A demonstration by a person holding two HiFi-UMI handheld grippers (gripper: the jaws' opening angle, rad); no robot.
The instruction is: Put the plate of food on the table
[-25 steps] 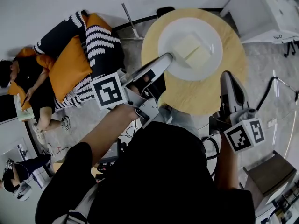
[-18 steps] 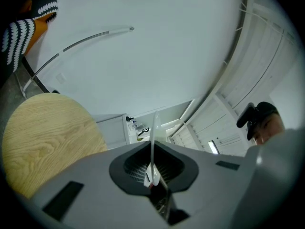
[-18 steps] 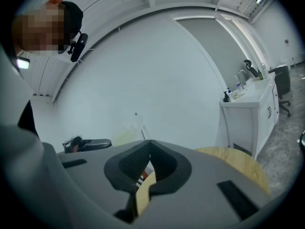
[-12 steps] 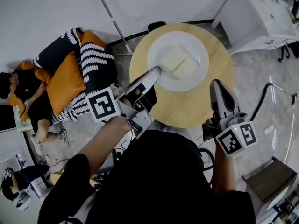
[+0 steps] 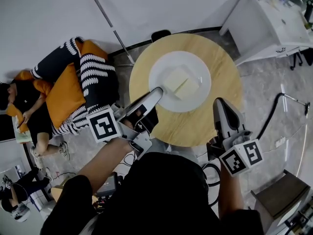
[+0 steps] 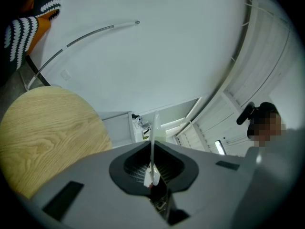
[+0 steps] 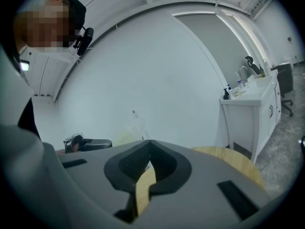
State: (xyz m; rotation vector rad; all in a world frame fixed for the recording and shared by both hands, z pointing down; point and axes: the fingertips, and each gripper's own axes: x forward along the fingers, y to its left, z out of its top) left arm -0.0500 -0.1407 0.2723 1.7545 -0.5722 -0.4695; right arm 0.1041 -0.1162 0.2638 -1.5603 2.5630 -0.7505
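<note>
A white plate (image 5: 199, 88) carries pale yellow slabs of food (image 5: 180, 81) over the middle of a round wooden table (image 5: 226, 72). My left gripper (image 5: 157, 91) is shut on the plate's near-left rim. In the left gripper view that rim (image 6: 153, 137) shows edge-on as a thin white line pinched between the pads of the left gripper (image 6: 152, 175), with the table (image 6: 47, 128) at the left. I cannot tell whether the plate rests on the wood. My right gripper (image 5: 218, 102) hovers at the table's near-right edge, shut and holding nothing; the right gripper (image 7: 148, 144) looks over the table (image 7: 233, 159).
A person (image 5: 24, 106) lies on the floor at the left beside orange and striped cushions (image 5: 78, 82). A white counter (image 5: 274, 18) stands at the back right. Cables (image 5: 283, 102) run over the floor at the right, and a brown box (image 5: 281, 190) sits at the lower right.
The table and plate have drifted left and nearer in the head view. The plate now lies closer to the table's middle. Both grippers keep their state.
</note>
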